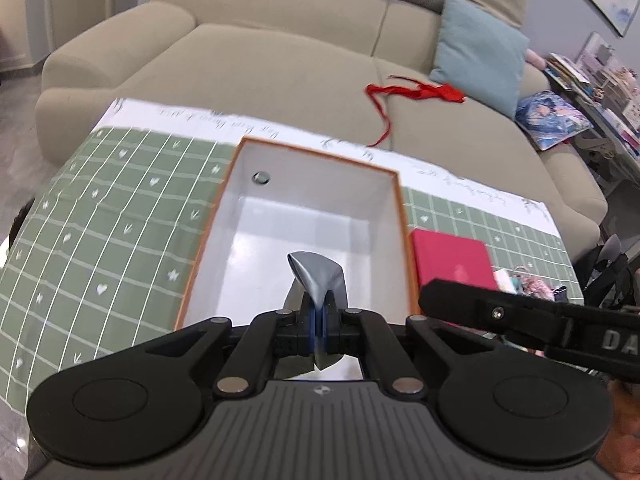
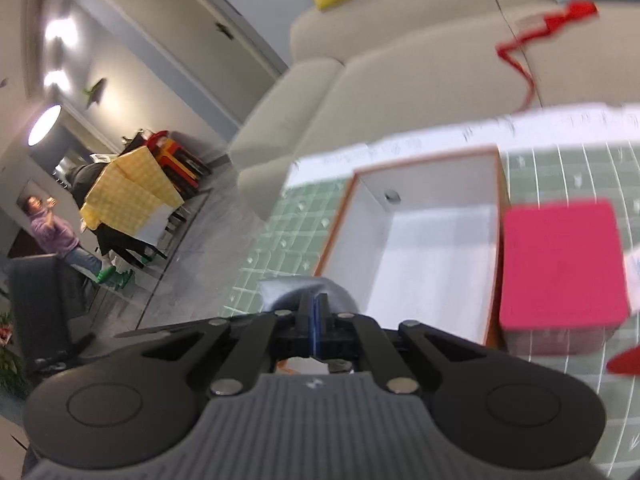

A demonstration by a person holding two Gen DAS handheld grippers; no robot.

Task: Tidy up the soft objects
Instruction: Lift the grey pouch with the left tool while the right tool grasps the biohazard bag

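Left wrist view: the left claw (image 1: 320, 320) pinches a folded grey cloth (image 1: 316, 276) over the near end of the white-lined, orange-edged box (image 1: 304, 184), apparently to lower it inside. The right claw (image 2: 314, 320), seen in its own view, also grips the grey cloth, seemingly sharing the load. A pink box (image 1: 452, 260) sits right of the open box on the green-checked surface (image 1: 100, 220); a red ribbon (image 1: 416, 92) lies on the far sofa (image 1: 280, 64).

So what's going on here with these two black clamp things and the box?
A person is tidying soft items using a hand-held gripper in each hand. The left hand-held gripper and the right hand-held gripper are each shut on grey cloth, held over an open, orange-edged white box on the green checked tablecloth. A pink box sits beside it.
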